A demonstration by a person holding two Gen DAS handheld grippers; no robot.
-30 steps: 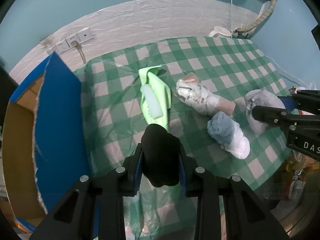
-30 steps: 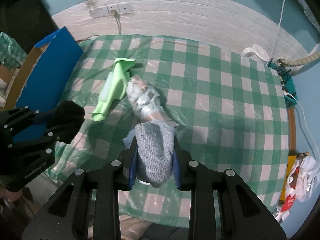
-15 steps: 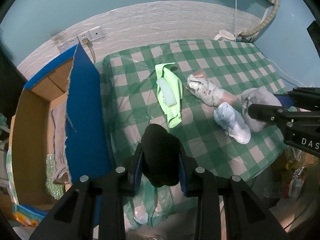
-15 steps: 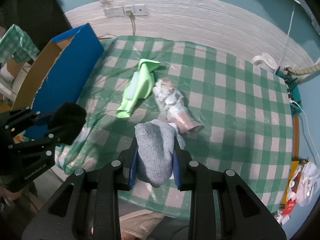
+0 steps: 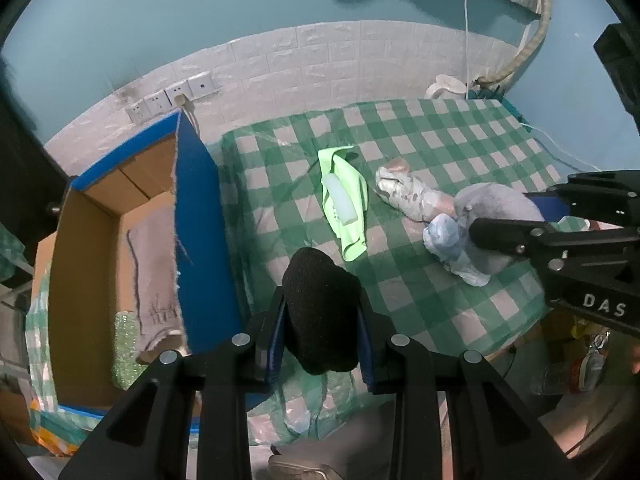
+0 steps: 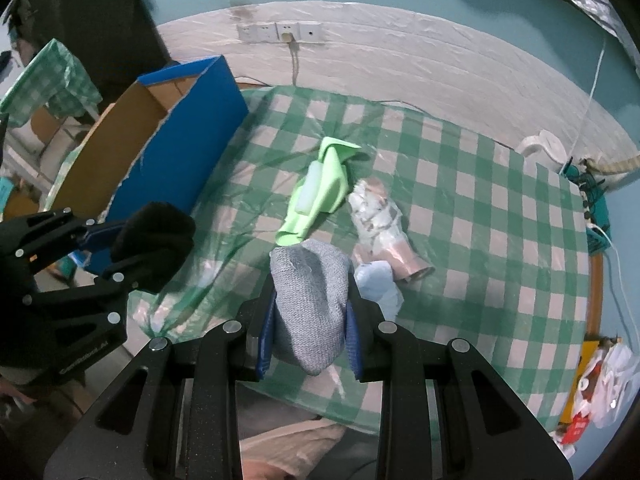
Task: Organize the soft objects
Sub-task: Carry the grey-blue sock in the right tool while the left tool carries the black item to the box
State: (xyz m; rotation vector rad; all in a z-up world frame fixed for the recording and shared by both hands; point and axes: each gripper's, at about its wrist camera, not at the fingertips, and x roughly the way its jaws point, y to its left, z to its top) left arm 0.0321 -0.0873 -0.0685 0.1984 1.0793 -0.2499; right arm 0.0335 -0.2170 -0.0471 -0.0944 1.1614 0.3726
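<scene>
Black sock [image 5: 320,308] clamped in my left claw [image 5: 322,320], grey sock [image 6: 310,308] in my right claw [image 6: 312,316], both held clear above desk [image 5: 460,136], probably for box [image 5: 88,240] beside it

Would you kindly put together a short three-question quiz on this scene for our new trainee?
1. True or false: the left gripper is shut on a black fuzzy soft bundle.
2. What does the right gripper hold? A) lime-green cloth B) grey knitted soft bundle C) pale blue crumpled cloth
3. Fill in: the open cardboard box with blue outer walls stands off the ______ edge of the green-and-white checked tablecloth in the left wrist view.

Key: 1 true; 2 B, the grey knitted soft bundle; 3 left.
</scene>
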